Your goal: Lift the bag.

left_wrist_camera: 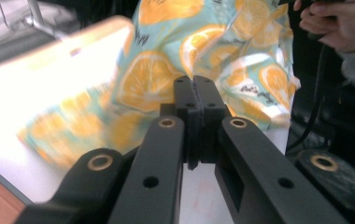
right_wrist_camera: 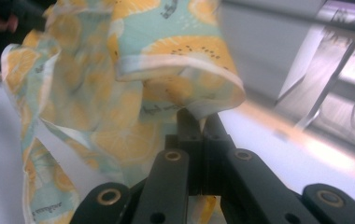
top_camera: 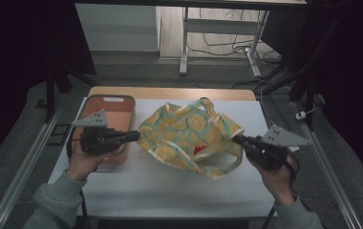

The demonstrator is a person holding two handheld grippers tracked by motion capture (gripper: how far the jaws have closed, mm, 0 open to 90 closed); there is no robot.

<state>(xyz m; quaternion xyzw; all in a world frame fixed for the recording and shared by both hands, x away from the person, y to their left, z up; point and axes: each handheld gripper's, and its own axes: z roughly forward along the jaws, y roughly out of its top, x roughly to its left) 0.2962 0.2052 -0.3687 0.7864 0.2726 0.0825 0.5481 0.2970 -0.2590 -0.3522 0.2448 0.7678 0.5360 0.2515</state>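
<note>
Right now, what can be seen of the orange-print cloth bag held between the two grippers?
The cloth bag is soft fabric, pale teal with orange slices and pale edging. A small red mark shows near its lower middle. It has loop handles: one arches at its far edge, another hangs at its near right. It is crumpled and stretched over the white table top, beside an orange tray. The left gripper is shut on its left edge, and the right gripper is shut on its right edge.

tray (top_camera: pixel 93 101): orange, grey-rimmed, left of centre, on table | table (top_camera: pixel 170 181): white top, wooden far edge, centre | desk frame (top_camera: pixel 218 28): white legs, top centre | cables (top_camera: pixel 227 47): on floor, upper right
</note>
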